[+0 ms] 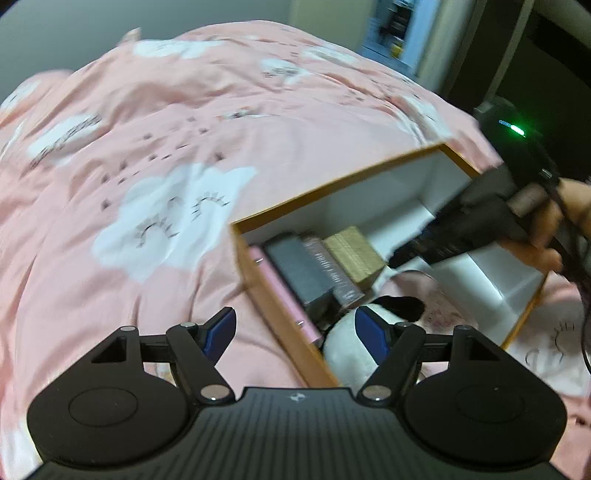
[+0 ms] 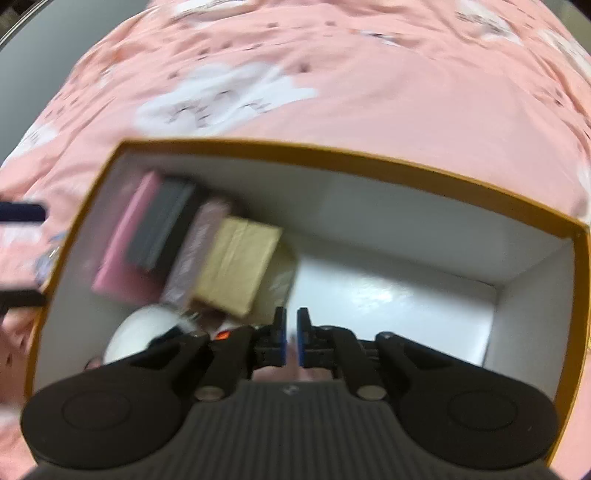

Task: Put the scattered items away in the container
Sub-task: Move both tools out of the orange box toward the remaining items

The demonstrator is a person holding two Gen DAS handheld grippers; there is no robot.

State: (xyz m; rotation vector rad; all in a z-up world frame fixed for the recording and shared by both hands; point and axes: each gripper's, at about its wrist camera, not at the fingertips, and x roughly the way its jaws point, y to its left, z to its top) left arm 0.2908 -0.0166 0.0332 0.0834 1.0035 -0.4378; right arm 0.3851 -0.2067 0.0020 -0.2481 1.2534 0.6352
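- Bed cover (image 1: 221,122): pink fabric printed with white clouds bearing sleepy-eye marks and small dark dashes. It fills most of both views and lies creased, with folds running across it.
- Wall (image 1: 66,26): plain grey, seen above the far edge of the cover in the left wrist view; a grey strip also shows at the upper left of the right wrist view.
- Shelf (image 1: 395,26): pale blue-lit unit at the top right, holding blurred objects; contents cannot be told.
- Dark area (image 1: 554,66): unlit zone at the far right, beside a pale upright panel.
- Light: dim, indoor, even.
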